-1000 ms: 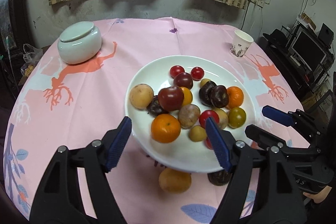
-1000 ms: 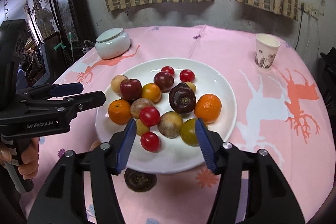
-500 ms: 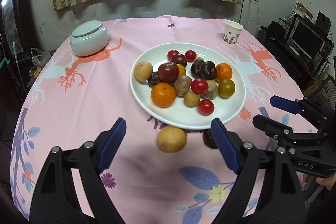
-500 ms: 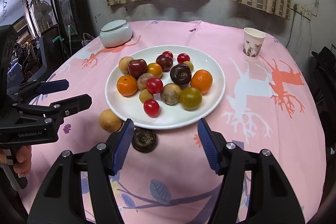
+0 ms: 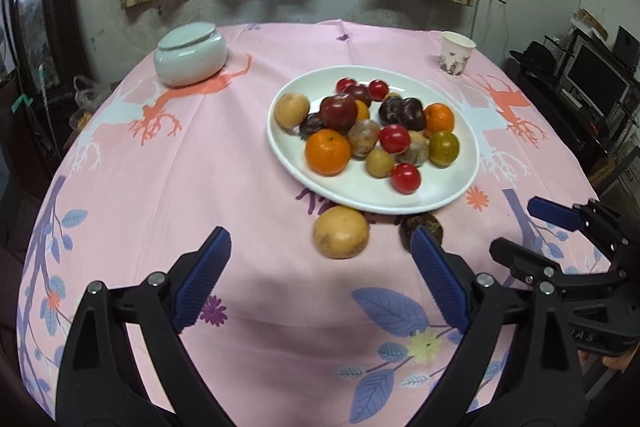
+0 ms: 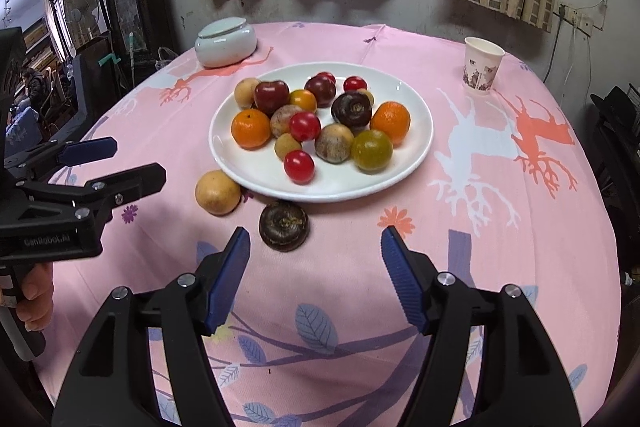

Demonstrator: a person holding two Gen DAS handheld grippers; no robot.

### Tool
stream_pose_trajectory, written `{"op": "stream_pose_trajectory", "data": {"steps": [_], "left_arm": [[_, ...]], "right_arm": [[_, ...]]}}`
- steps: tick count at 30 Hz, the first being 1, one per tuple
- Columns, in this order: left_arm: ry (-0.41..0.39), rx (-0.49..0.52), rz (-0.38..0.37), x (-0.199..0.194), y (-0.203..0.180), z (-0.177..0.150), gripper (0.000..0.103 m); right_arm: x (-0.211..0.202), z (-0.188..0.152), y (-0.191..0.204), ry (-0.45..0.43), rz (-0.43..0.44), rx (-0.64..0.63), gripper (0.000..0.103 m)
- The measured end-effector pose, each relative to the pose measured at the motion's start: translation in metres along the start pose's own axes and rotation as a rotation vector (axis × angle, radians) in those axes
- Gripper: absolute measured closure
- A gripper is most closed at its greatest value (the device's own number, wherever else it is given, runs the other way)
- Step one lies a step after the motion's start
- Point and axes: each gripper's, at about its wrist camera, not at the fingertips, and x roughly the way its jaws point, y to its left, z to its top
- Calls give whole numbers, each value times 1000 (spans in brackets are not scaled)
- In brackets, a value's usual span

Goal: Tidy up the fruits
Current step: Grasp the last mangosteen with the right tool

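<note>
A white plate (image 5: 460,183) (image 6: 416,147) holds several fruits: oranges, red tomatoes, dark plums, tan round fruits and a green one. On the cloth just in front of the plate lie a tan round fruit (image 5: 340,233) (image 6: 217,191) and a dark brown fruit (image 5: 422,227) (image 6: 284,225). My left gripper (image 5: 320,253) hangs nearer than both, its jaws opening, nothing between them. My right gripper (image 6: 315,247) is just short of the dark fruit, jaws also opening and empty. Each gripper shows in the other's view, the right gripper (image 5: 532,231) at the right edge, the left gripper (image 6: 128,163) at the left edge.
A pale lidded ceramic jar (image 5: 190,55) (image 6: 226,42) stands at the back left of the round pink-clothed table (image 5: 160,187). A paper cup (image 5: 457,53) (image 6: 482,71) stands at the back right. Dark furniture and electronics ring the table.
Both grippers drew back from over the plate toward the table's near edge and their jaws widened. The two loose fruits, earlier half hidden, now lie in plain sight ahead of the fingers.
</note>
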Motion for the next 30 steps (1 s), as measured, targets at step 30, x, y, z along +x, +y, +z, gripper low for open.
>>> {"op": "stream_pose_trajectory", "data": {"steps": [30], "left_arm": [[66, -83, 69, 47, 43, -17, 8]], "right_arm": [[85, 7, 34, 124, 36, -11, 34]]}}
